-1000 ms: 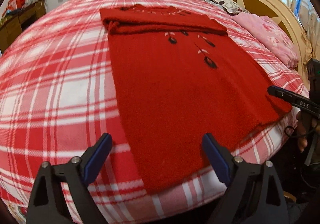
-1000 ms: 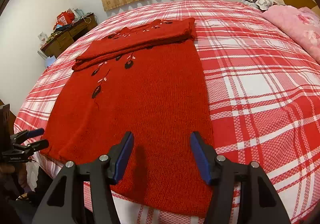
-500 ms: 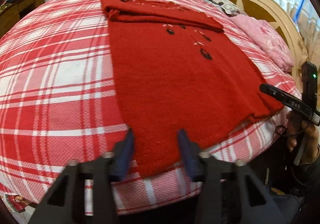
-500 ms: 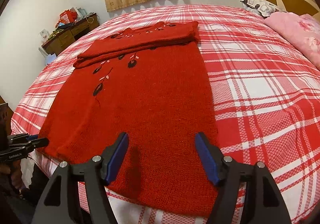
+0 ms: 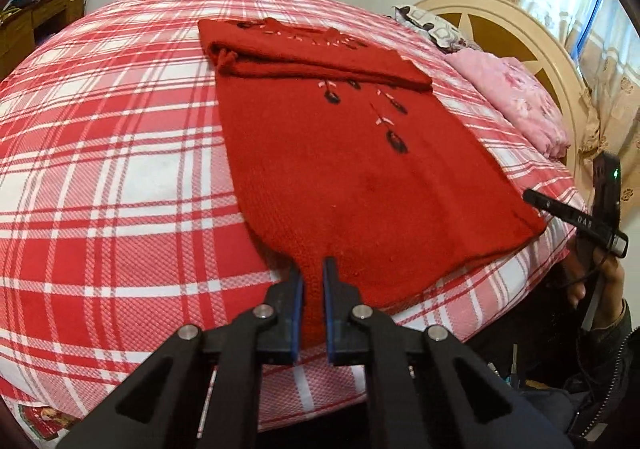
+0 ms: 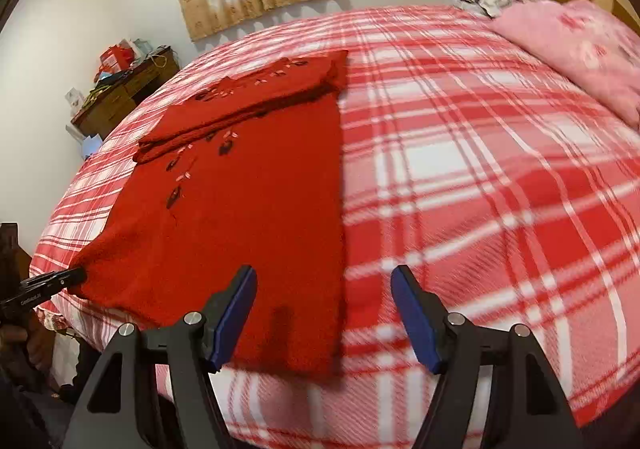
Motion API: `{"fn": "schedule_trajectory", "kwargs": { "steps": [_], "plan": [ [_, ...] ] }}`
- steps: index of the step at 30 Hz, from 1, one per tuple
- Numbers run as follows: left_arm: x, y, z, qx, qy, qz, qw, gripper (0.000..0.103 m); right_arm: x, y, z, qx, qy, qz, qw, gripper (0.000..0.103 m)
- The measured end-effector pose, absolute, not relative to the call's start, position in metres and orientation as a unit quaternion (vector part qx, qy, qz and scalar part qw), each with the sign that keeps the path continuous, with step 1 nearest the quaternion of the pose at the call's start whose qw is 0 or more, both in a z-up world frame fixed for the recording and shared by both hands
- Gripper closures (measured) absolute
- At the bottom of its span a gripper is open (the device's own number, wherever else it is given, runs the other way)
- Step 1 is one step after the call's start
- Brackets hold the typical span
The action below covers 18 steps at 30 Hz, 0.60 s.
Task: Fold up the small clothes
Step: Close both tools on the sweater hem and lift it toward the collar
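Note:
A red knit sweater (image 5: pixel 360 169) with dark flower embroidery lies flat on the plaid bed, its top part folded across the far end. It also shows in the right wrist view (image 6: pixel 248 217). My left gripper (image 5: pixel 312 281) is shut on the sweater's near left hem corner. From the right wrist view the left gripper (image 6: pixel 76 275) pinches that corner at the far left. My right gripper (image 6: pixel 324 313) is open, its jaws wide apart above the hem's right corner, apart from the cloth. It shows at the right edge of the left wrist view (image 5: pixel 536 197).
The red and white plaid bedspread (image 5: pixel 120 169) covers the bed. A pink blanket (image 5: pixel 520 105) and a patterned pillow (image 5: pixel 428 25) lie by the cream headboard (image 5: pixel 500 29). A wooden desk (image 6: pixel 124 97) with clutter stands by the wall under a curtained window.
My left gripper has closed from wide open onto the sweater's hem corner. My right gripper has shifted right along the hem and stays open.

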<state>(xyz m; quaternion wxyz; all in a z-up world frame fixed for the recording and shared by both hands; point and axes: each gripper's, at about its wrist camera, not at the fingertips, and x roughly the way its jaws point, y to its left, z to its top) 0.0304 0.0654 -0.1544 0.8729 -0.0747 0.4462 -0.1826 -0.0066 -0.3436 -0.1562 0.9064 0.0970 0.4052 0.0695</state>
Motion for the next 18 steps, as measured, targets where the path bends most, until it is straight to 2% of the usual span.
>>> {"fn": "schedule_trajectory", "kwargs": {
  "steps": [2, 4, 9, 11, 12, 18],
  "plan": [
    [0.032, 0.064, -0.156, -0.076, 0.447, -0.186, 0.872, 0.094, -0.011, -0.342, -0.156, 0.098, 0.409, 0.084, 0.903, 0.047],
    [0.033, 0.063, -0.157, -0.076, 0.450, -0.187, 0.870, 0.094, -0.013, -0.338, -0.160, 0.098, 0.424, 0.096, 0.895, 0.061],
    [0.033, 0.064, -0.162, -0.078, 0.457, -0.185, 0.867, 0.094, -0.017, -0.331, -0.168, 0.082, 0.439, 0.097, 0.890, 0.068],
    [0.032, 0.066, -0.161, -0.080, 0.455, -0.184, 0.868, 0.094, -0.016, -0.335, -0.170, 0.098, 0.435, 0.101, 0.890, 0.081],
    [0.032, 0.066, -0.161, -0.080, 0.454, -0.184, 0.868, 0.094, -0.016, -0.339, -0.172, 0.114, 0.431, 0.106, 0.889, 0.094],
    [0.032, 0.065, -0.166, -0.088, 0.454, -0.191, 0.866, 0.094, -0.025, -0.345, -0.156, 0.146, 0.381, 0.136, 0.903, 0.095]
  ]
}}
